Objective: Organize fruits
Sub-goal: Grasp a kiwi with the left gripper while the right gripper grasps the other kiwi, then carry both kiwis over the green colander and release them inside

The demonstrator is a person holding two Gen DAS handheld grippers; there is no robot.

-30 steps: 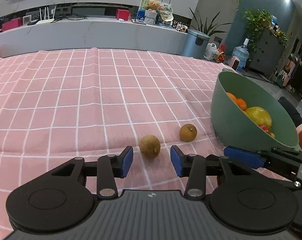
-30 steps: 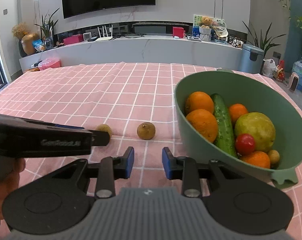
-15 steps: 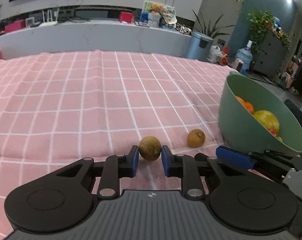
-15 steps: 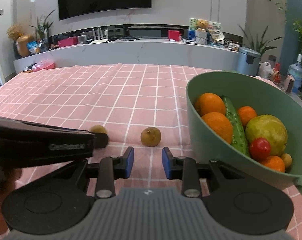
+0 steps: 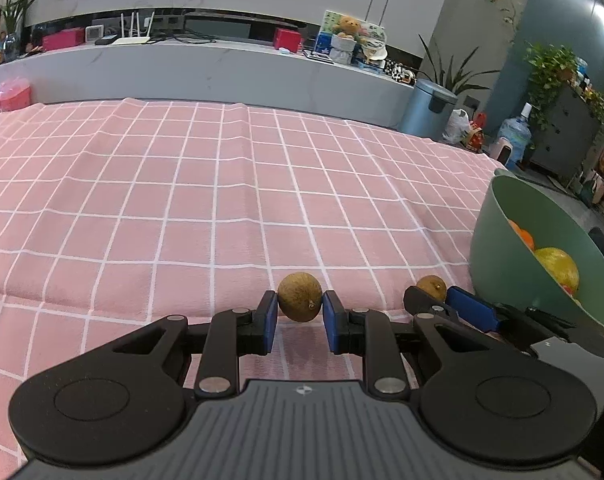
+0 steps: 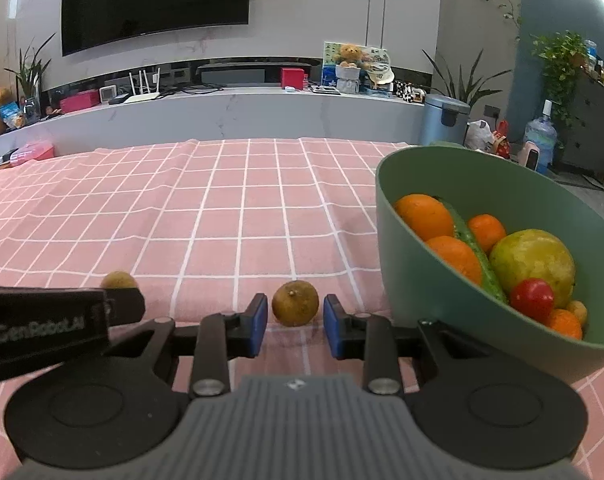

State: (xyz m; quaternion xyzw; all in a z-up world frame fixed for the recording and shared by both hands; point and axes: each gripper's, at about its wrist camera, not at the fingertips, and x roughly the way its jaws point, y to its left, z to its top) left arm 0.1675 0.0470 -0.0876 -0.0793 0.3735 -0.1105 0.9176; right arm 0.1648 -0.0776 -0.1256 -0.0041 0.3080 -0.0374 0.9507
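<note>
My left gripper (image 5: 299, 316) is shut on a small brown round fruit (image 5: 300, 297) and holds it just above the pink checked cloth (image 5: 181, 200). A second brown fruit (image 6: 295, 303) lies on the cloth between the open blue pads of my right gripper (image 6: 295, 326), with gaps on both sides. In the left wrist view that second fruit (image 5: 432, 286) is half hidden behind the right gripper's fingers (image 5: 468, 312). The green bowl (image 6: 386, 216) at the right holds oranges, a cucumber, a yellow-green fruit and a tomato. The held fruit (image 6: 117, 280) peeks over the left gripper's body in the right wrist view.
The green bowl (image 5: 498, 248) stands close to the right of both grippers. The left gripper's body (image 6: 41, 328) lies just left of my right gripper. A grey counter (image 6: 221, 112) runs behind the table's far edge.
My left gripper closed on the brown fruit and lifted it slightly. My right gripper moved forward until its open pads stand on either side of the second brown fruit.
</note>
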